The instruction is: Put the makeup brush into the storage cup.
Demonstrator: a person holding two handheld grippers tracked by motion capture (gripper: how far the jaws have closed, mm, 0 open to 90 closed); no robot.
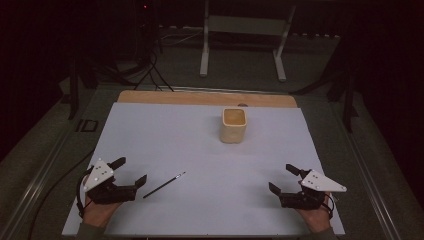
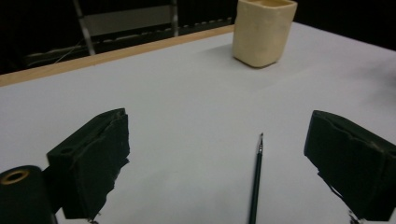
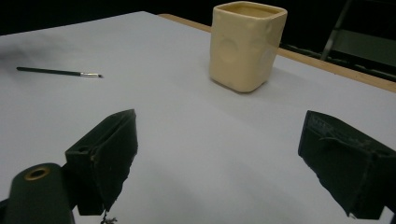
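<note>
The left gripper [image 1: 131,173] rests low at the near left of the white sheet [image 1: 165,130], held in a hand [image 1: 97,212], its two black jaws spread wide with nothing between them. Just beside its right jaw lies a thin paintbrush [image 1: 164,185], flat on the sheet. It has a long, slender dark green handle, a short silvery ferrule and a small dark tip; the tip points away from the person, towards the cup, and the handle end lies close to the left gripper. In the left gripper view the paintbrush [image 2: 256,184] runs up between the two spread jaws, nearer the right one, touching neither.

The right gripper [image 1: 282,179] sits at the near right of the sheet, well apart from the paintbrush, its jaws likewise spread and empty. From its own view the paintbrush [image 3: 58,72] lies far off to the left, tip towards the cup.

Beyond the paintbrush, well apart from it and towards the far edge of the sheet, stands a pale yellow cup [image 1: 234,125], squarish with rounded corners, upright and open at the top. Behind the cup a strip of wooden tabletop [image 1: 175,97] shows past the sheet.
</note>
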